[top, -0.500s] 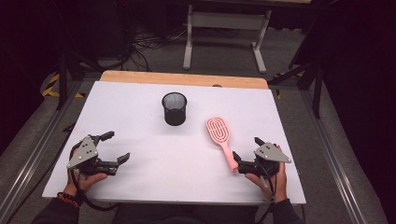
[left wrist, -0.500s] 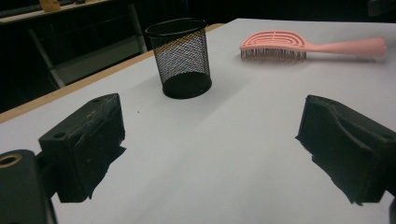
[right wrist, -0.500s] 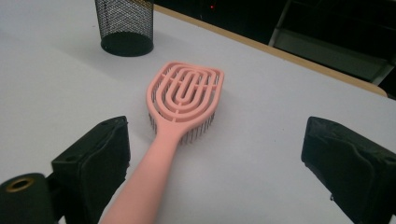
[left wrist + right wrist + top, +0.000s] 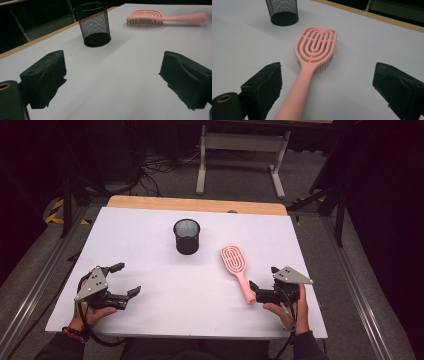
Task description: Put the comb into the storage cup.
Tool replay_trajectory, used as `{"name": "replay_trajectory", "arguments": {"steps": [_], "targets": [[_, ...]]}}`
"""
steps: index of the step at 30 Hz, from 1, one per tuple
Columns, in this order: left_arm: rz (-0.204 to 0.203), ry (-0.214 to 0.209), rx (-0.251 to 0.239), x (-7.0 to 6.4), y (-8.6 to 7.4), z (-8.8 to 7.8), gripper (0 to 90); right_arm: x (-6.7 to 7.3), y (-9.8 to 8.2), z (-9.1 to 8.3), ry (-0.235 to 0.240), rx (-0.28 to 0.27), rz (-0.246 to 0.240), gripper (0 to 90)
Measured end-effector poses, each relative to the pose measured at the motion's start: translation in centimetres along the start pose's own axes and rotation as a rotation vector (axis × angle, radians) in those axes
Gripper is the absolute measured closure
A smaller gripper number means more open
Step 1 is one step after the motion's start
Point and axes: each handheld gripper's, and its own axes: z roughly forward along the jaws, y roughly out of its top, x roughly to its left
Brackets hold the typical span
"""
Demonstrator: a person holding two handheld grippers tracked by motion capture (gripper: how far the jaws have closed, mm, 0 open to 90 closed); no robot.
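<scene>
Pink plastic vented hairbrush (image 4: 237, 268) flat on white table (image 4: 150, 240), bristles down, handle end just before right gripper (image 4: 254, 291), head pointing away toward black mesh cup (image 4: 186, 236). Right jaws wide, straddling handle, no grip. Left gripper (image 4: 121, 280) wide, empty, well apart.

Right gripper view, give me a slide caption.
Open right gripper straddles the pink vented plastic hairbrush handle; black wire-mesh cup behind.

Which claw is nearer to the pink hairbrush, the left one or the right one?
The right claw. Its open jaws stand on either side of the hairbrush handle without pressing it. The left claw is open too, far across the table from the hairbrush.
</scene>
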Motion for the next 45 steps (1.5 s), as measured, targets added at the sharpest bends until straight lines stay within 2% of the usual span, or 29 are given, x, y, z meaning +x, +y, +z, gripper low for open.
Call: {"name": "replay_trajectory", "arguments": {"steps": [2, 3, 4, 7, 9, 10, 11, 12, 13, 14, 15, 16, 17, 18, 20, 21, 23, 26, 27, 28, 32, 37, 42, 45], "targets": [[-0.001, 0.002, -0.001, 0.0, 0.0, 0.0, 7.1, 0.0, 0.3, 0.0, 0.003, 0.015, 0.000, 9.0], [0.000, 0.002, -0.006, 0.0, 0.0, 0.0, 7.1, 0.0, 0.7, 0.1, 0.020, 0.032, 0.002, 8.9], [0.002, 0.002, -0.007, 0.1, 0.0, 0.0, 7.1, -0.1, 1.0, 0.2, 0.044, 0.058, 0.007, 8.5], [0.005, -0.006, 0.009, 0.1, -0.1, 0.3, 6.9, 0.0, 2.0, 1.0, 0.060, 0.134, 0.003, 7.9], [0.009, -0.010, 0.011, 0.1, -0.1, 0.3, 6.9, 0.2, 2.5, 1.7, 0.057, 0.171, -0.010, 8.4], [0.008, -0.012, 0.011, 0.2, -0.1, 0.4, 6.9, 0.4, 2.7, 2.4, 0.059, 0.219, -0.019, 9.5], [0.008, -0.012, 0.011, 0.2, -0.1, 0.4, 6.9, 0.4, 2.7, 2.4, 0.059, 0.219, -0.019, 9.5], [0.005, -0.013, 0.011, 0.2, -0.1, 0.4, 6.9, 0.4, 2.8, 2.8, 0.050, 0.241, -0.026, 9.5], [0.001, -0.016, 0.014, 0.2, -0.2, 0.4, 6.9, 0.7, 3.2, 3.9, 0.049, 0.294, -0.028, 11.3], [0.001, -0.018, 0.019, 0.2, -0.2, 0.4, 6.9, 0.7, 3.2, 3.9, 0.049, 0.294, -0.028, 11.3], [0.000, -0.019, 0.019, 0.2, -0.2, 0.4, 6.9, 0.9, 3.5, 4.8, 0.060, 0.340, -0.031, 11.4], [0.000, -0.019, 0.016, 0.1, -0.2, 0.4, 6.9, 0.9, 3.5, 4.8, 0.060, 0.340, -0.031, 11.4], [0.001, -0.020, 0.018, 0.1, -0.2, 0.4, 6.9, 1.0, 3.7, 5.3, 0.059, 0.362, -0.032, 11.7], [-0.001, -0.022, 0.021, 0.1, -0.2, 0.5, 6.9, 1.1, 4.0, 6.2, 0.039, 0.416, -0.034, 12.2], [0.001, -0.026, 0.027, 0.1, -0.2, 0.6, 6.9, 1.1, 4.2, 7.0, 0.012, 0.472, -0.038, 12.8], [0.001, -0.026, 0.027, 0.1, -0.2, 0.6, 6.9, 1.1, 4.2, 7.0, 0.012, 0.472, -0.038, 12.8], [0.005, -0.031, 0.037, 0.1, -0.2, 0.7, 7.0, 1.1, 4.3, 7.8, 0.033, 0.514, -0.023, 13.3], [0.008, -0.037, 0.050, -0.1, -0.2, 0.8, 7.0, 1.6, 4.1, 9.5, 0.034, 0.589, -0.046, 16.1], [0.008, -0.037, 0.050, -0.1, -0.2, 0.8, 7.0, 1.6, 4.1, 9.5, 0.034, 0.589, -0.046, 16.1], [0.011, -0.042, 0.053, -0.1, -0.2, 0.9, 6.9, 1.6, 3.9, 10.1, 0.044, 0.618, -0.053, 25.4], [0.004, -0.050, 0.051, 0.0, -0.3, 1.0, 7.0, 1.4, 3.6, 10.3, 0.065, 0.600, -0.044, 38.9], [0.005, -0.054, 0.062, -0.1, -0.3, 1.2, 7.0, 1.1, 3.4, 10.5, 0.058, 0.559, -0.013, 47.8], [0.003, -0.059, 0.068, -0.2, -0.3, 1.3, 7.0, 1.3, 3.3, 10.4, 0.067, 0.544, -0.027, 54.4], [0.003, -0.058, 0.070, -0.1, -0.4, 1.4, 7.1, 1.6, 3.2, 10.2, 0.087, 0.526, -0.041, 65.0]]}}
